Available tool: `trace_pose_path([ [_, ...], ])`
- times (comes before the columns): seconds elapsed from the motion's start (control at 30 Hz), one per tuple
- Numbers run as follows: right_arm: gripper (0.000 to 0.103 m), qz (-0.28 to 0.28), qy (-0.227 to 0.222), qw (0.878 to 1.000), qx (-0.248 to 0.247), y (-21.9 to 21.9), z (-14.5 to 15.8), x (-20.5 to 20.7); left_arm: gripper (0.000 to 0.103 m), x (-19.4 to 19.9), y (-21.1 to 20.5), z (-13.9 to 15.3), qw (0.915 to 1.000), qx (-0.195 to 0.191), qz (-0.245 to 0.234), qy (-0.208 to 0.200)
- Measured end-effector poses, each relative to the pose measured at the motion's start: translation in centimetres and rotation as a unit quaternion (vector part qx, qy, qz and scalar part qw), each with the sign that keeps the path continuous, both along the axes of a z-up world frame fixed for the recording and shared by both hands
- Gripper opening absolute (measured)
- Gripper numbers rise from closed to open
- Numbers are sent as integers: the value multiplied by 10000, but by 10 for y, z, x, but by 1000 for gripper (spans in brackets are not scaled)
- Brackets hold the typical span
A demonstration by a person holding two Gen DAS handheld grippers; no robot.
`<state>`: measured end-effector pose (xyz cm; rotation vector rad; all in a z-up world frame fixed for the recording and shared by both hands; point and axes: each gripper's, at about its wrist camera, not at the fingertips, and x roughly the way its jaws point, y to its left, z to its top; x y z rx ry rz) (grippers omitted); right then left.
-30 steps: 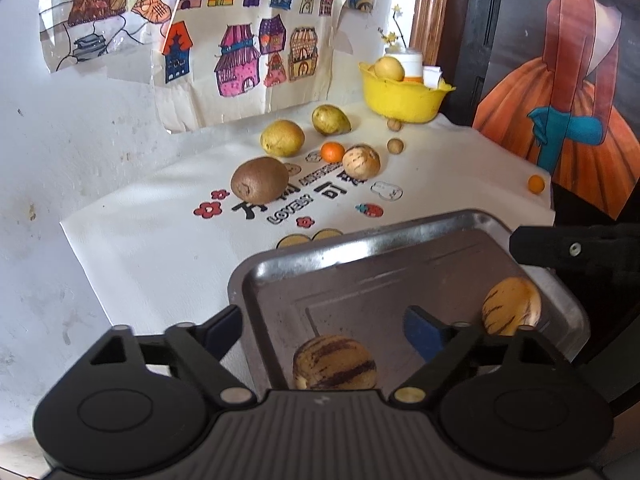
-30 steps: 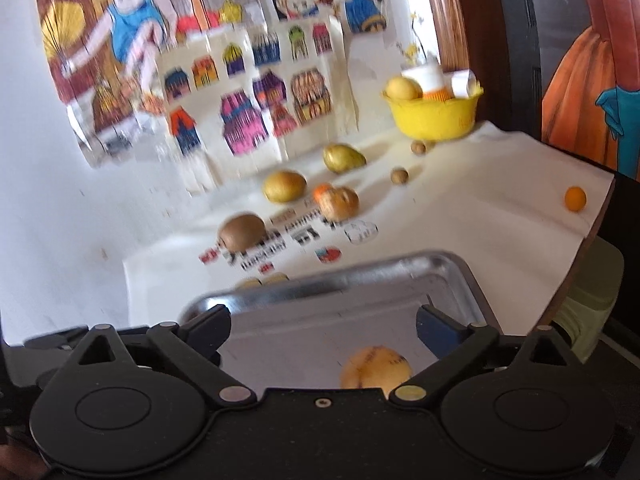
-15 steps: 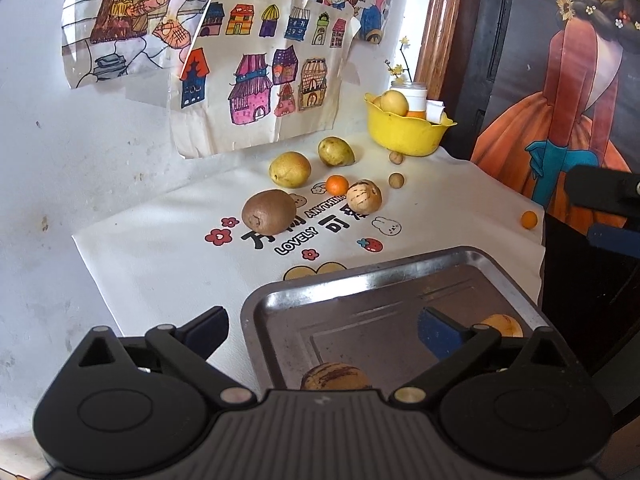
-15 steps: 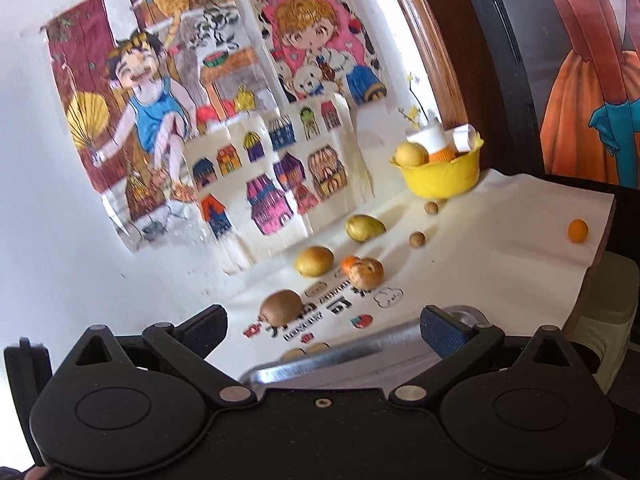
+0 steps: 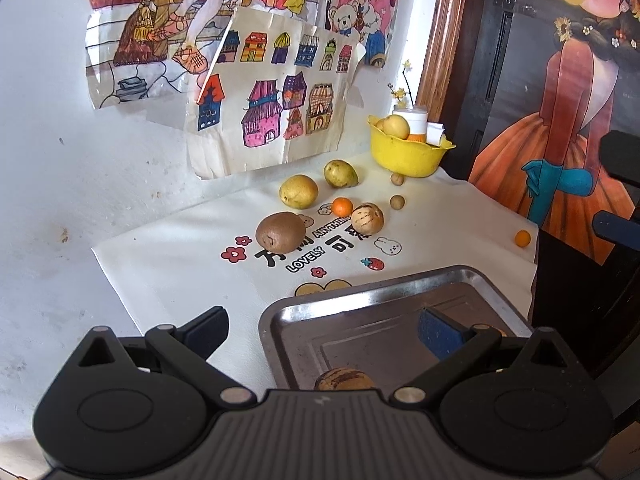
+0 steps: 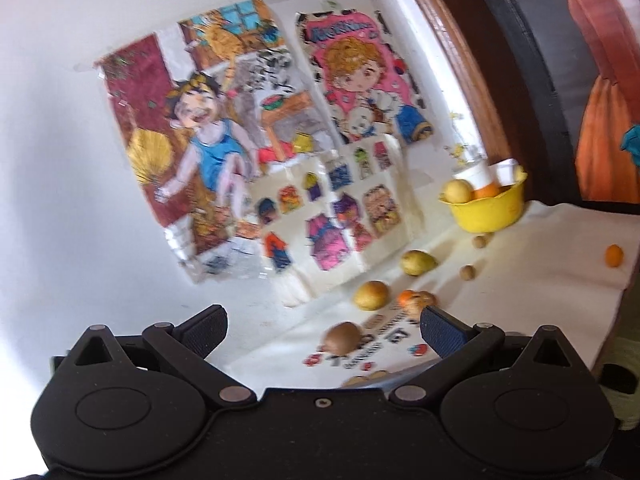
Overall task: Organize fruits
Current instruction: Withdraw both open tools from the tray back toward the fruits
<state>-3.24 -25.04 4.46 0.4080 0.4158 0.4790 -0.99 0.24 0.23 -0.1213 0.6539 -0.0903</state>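
Left to right on the cloth [image 5: 168,264], most fruit waits loose: a kiwi [image 5: 280,231], two pears [image 5: 298,191] [image 5: 340,173], a tangerine [image 5: 342,206], a striped melon [image 5: 367,219], two longans [image 5: 397,202] [image 5: 396,178], and a kumquat [image 5: 522,238] near the right edge. The tray [image 5: 372,300] holds one striped fruit [image 5: 345,378] at its near rim; a second may sit behind the finger [image 5: 442,336], hard to tell. The yellow bowl [image 5: 406,154] holds some too. Left gripper [image 5: 322,330] and right gripper [image 6: 322,328] both hang released, empty. Judging by this, sorting is barely begun.
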Motion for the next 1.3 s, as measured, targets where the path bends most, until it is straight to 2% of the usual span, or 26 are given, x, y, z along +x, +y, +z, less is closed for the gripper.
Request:
trace_pose_path([
  [0.13, 103, 118, -37, 9997, 204, 1, 6, -7, 102, -6, 1, 6, 10000, -9, 13, -77],
  [0.23, 103, 218, 190, 9990, 346, 1, 8, -7, 102, -10, 3, 10, 9999, -27, 4, -141],
  [0.4, 103, 135, 143, 9998, -18, 10, 15, -14, 102, -13, 4, 13, 9998, 10, 21, -191],
  [0.5, 103, 28, 286, 9993, -243, 14, 13, -11, 102, -12, 5, 14, 9997, 42, 55, -217],
  [0.6, 103, 21, 418, 9988, -246, 15, 8, -5, 102, -8, 7, 15, 9997, 76, 102, -221],
  [0.8, 103, 1, 478, 9983, -330, 16, 0, 7, 102, 10, 11, 10, 9996, 161, 170, -129],
  [1.3, 103, 51, 769, 9952, -607, 25, -20, 71, 102, 70, 23, -8, 9991, 292, 287, 63],
])
